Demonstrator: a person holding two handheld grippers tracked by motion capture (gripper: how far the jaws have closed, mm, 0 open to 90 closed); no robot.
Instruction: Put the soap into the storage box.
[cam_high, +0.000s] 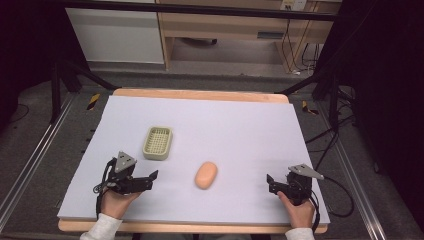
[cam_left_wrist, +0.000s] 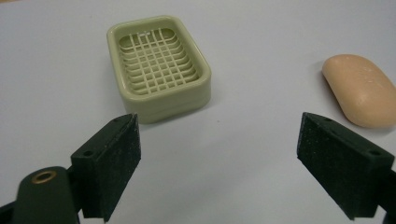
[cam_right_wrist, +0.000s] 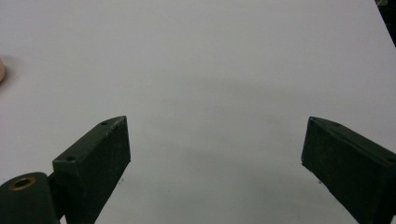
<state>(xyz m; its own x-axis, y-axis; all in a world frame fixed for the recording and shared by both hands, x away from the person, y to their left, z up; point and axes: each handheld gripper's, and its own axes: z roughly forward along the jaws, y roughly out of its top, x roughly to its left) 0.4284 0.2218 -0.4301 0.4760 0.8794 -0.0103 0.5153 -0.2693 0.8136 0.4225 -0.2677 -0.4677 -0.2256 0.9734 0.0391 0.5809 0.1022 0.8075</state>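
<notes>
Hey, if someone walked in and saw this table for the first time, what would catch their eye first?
Probably the peach-coloured bar of soap, lying alone near the middle of the pale table. Next comes the pale green soap dish with its grid bottom, empty, up and to the left of the soap. Then the two black grippers at the near edge: the left gripper faces dish and soap with jaws open, and the right gripper is open over bare table.
</notes>
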